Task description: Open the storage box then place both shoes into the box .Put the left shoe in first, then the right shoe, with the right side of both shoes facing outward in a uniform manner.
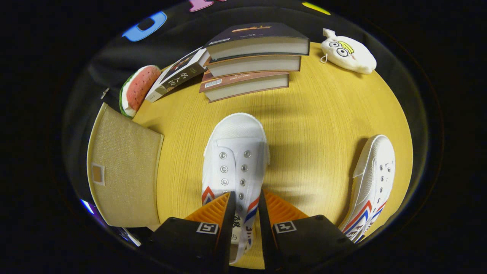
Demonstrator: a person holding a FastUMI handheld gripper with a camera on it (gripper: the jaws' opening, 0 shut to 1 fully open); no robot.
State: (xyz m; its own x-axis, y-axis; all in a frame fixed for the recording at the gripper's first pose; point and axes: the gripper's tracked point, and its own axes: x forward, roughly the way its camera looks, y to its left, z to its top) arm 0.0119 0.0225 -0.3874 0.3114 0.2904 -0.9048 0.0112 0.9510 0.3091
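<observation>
Where the tool [244,199] points down over the yellow surface [315,114], its fingers [228,213] clench the rear of one white shoe [236,152], toe aimed at stacked books [251,61]. Second shoe [371,179]: well apart, right. Beige storage box [125,171]: left, lid closed.

Bright, even light falls from above on the wooden surface [312,114], which shows a soft sheen. Short soft shadows lie under the stacked books [251,61] and left of the shoe [371,179] at the right. Fisheye distortion bends the surface's edge. The centre is sharp; the claw [244,201], straddling the middle shoe [236,160], looks slightly soft.
</observation>
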